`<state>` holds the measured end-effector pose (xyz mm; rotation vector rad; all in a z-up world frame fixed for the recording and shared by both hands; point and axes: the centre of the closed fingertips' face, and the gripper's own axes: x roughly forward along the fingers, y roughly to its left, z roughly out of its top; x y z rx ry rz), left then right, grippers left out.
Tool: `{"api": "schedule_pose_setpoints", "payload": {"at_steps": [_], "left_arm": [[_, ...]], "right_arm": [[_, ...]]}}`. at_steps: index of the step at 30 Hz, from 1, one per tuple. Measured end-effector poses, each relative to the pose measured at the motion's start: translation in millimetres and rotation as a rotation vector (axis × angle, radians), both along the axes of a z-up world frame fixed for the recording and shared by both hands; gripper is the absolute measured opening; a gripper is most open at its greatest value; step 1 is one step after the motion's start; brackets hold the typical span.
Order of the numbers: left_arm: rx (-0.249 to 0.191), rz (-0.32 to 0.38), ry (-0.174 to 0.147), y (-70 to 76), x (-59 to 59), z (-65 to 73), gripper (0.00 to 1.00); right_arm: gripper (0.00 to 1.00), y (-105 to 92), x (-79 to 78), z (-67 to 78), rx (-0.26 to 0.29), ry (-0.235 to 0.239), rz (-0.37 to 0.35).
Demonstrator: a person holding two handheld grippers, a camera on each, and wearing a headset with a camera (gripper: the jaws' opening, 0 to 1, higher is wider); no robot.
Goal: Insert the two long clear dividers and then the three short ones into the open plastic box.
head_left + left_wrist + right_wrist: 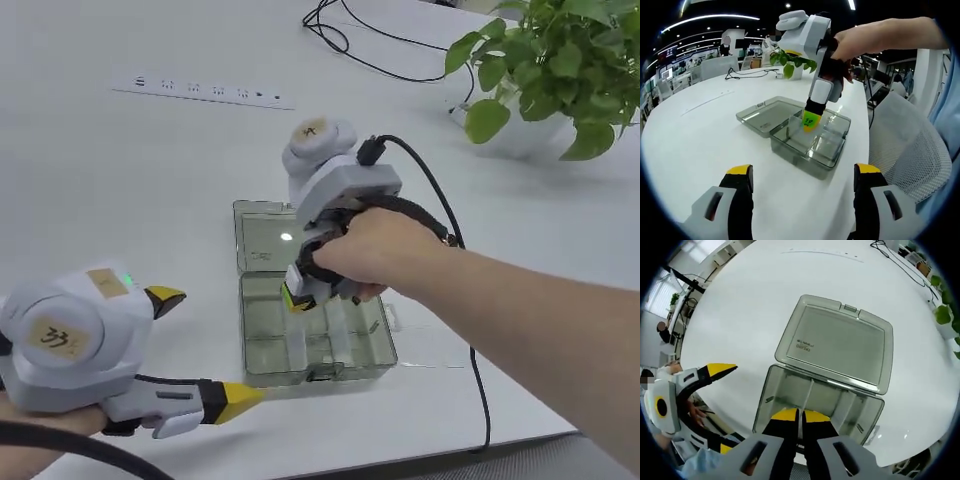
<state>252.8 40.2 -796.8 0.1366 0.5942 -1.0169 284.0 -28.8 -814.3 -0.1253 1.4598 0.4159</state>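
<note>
Head view has the right claw (295,298) in the middle of the white worktop (120,200), gripped from above by a hand (375,255). Its yellow tips point down into the box (244,335), in the left half of it. The box stands open, and its lid (262,225) lies flat on the worktop on the far side, joined to the base. From the right gripper view I see the two jaws pressed nearly together, clenched on a thin clear divider (809,390). This divider stands upright in the box and runs from the jaws to the hinge wall. A second divider (849,401) stands further to the right in the box, about parallel to the first. The left claw (205,348) is at the near left part of the worktop, apart from the box. Its jaws stand wide apart and hold nothing, and the tips point toward the box. Beyond the box there are a power strip (200,92), black cables (380,45) and a green plant (560,60).
</note>
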Motion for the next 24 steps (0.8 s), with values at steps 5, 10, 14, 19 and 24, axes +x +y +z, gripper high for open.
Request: {"api": "schedule_pose_setpoints", "payload": {"at_steps": [5, 10, 14, 19, 24], "left_arm": [[0.003, 0.009, 0.002, 2.5, 0.5, 0.2, 0.84], [0.003, 0.014, 0.001, 2.0, 1.3, 1.2, 0.84], [-0.001, 0.014, 0.000, -0.3, 1.2, 3.0, 0.83], [0.004, 0.011, 0.000, -0.9, 0.3, 3.0, 0.83], [0.009, 0.011, 0.001, -0.4, -0.2, 2.7, 0.82]], "right_arm": [[0.03, 3.4, -4.7, -1.5, -0.006, -0.002, 0.003], [0.03, 5.5, -6.7, 1.3, -0.009, -0.005, 0.012], [0.04, 5.6, -7.6, 2.1, -0.002, -0.008, 0.009], [0.05, 5.8, -7.4, 3.0, 0.022, -0.017, 0.013], [0.17, 8.0, -8.4, 2.9, 0.051, -0.040, 0.035]]}}
